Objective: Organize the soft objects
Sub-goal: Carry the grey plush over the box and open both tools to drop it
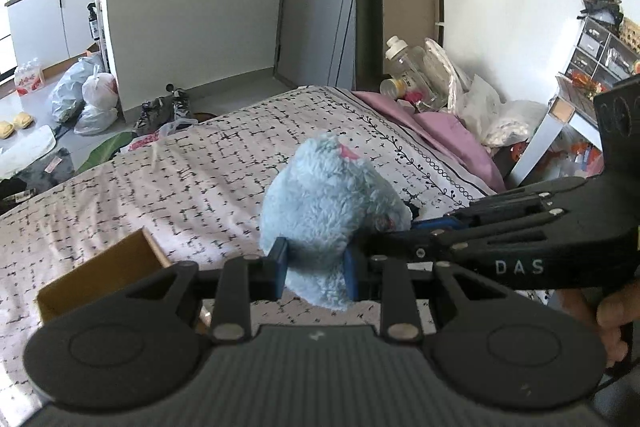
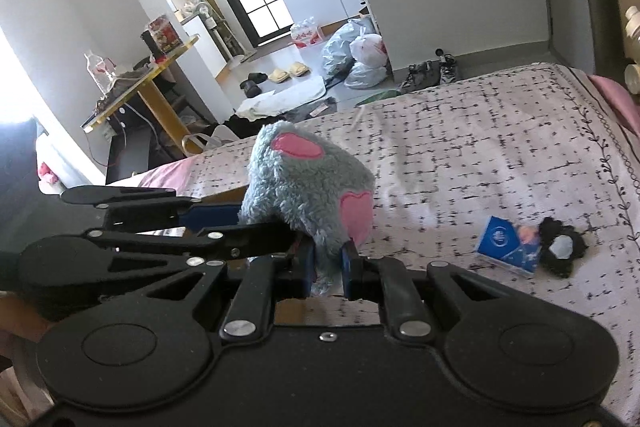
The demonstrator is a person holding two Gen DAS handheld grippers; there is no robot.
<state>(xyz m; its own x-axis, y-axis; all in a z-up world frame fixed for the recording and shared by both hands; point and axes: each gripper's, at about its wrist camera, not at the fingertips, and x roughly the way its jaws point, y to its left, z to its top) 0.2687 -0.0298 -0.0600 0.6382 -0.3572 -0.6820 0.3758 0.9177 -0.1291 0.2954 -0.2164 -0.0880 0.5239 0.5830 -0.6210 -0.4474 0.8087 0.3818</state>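
The left gripper [image 1: 316, 273] and right gripper [image 2: 328, 273] both pinch one fluffy blue-grey plush toy [image 1: 324, 211] with pink patches, held mid-frame above the patterned bedspread [image 1: 160, 187]; a cardboard box [image 1: 100, 273] sits lower left.

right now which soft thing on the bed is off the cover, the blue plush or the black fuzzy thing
The blue plush toy: both the left gripper and right gripper pinch it above the bedcover. The black fuzzy item lies flat beside a blue packet.

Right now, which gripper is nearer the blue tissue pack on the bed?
Right. The right gripper has the tissue pack lying beside it; the left gripper is on the plush toy's far side.
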